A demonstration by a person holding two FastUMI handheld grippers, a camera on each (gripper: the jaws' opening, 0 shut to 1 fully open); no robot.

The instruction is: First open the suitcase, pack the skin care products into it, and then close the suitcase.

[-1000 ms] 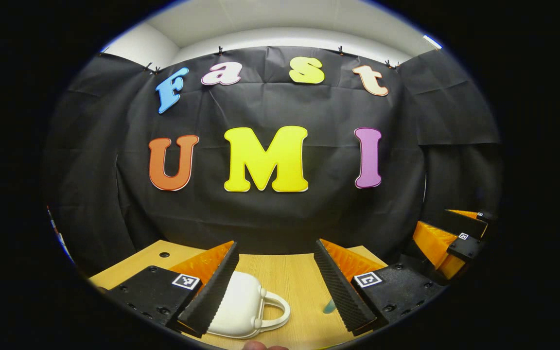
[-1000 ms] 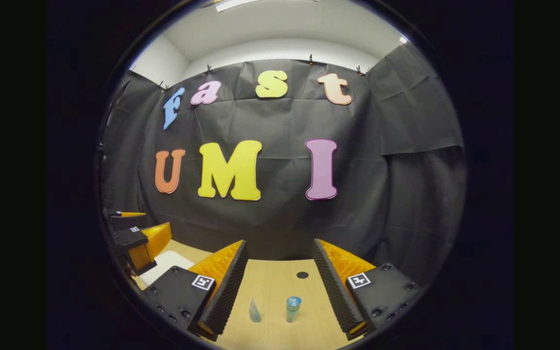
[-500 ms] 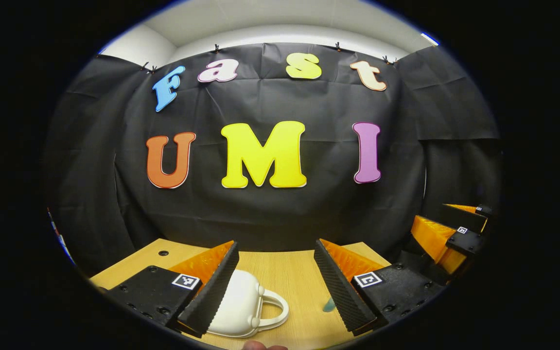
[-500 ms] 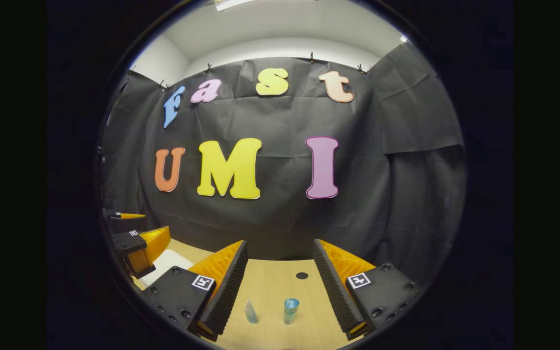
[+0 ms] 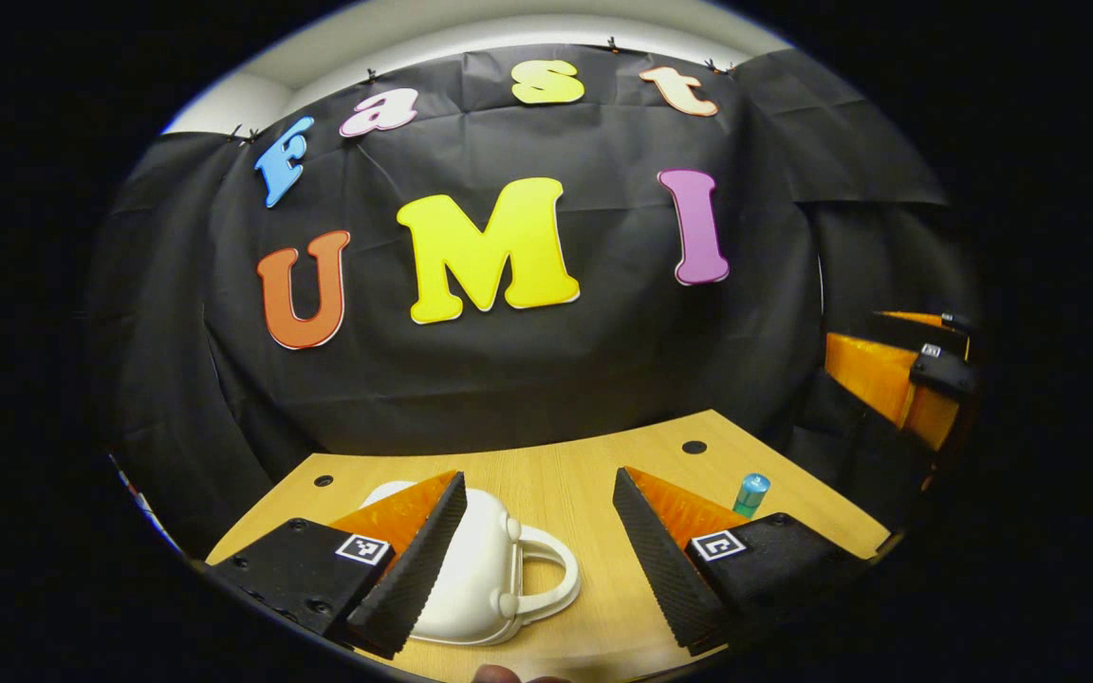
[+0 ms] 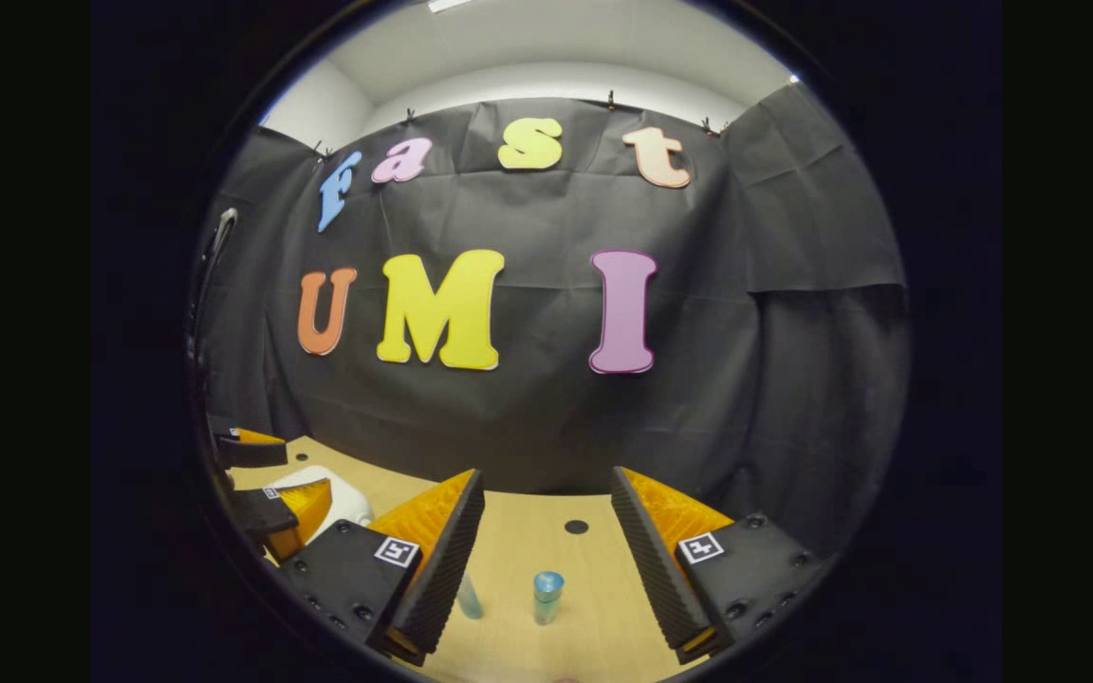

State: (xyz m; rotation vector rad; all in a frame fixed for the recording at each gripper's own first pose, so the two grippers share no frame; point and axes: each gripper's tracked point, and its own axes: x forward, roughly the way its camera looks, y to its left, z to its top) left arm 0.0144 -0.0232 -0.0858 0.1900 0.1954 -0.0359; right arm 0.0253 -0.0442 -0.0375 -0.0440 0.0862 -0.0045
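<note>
The left tool (image 5: 539,545) has tilted toward the glossy rounded white suitcase (image 5: 485,579).

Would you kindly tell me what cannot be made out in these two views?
- Suitcase, left gripper view: its left part sits behind the left gripper's finger, so the fastening cannot be seen.
- Second bottle, right gripper view: half hidden by the right gripper's finger; its shape is unclear.
- Capped bottle: its label is too small to read.

Wooden table (image 5: 584,484): white suitcase (image 5: 480,579) at left gripper's left jaw; blue-capped bottle (image 6: 546,596) between right gripper's jaws.
</note>
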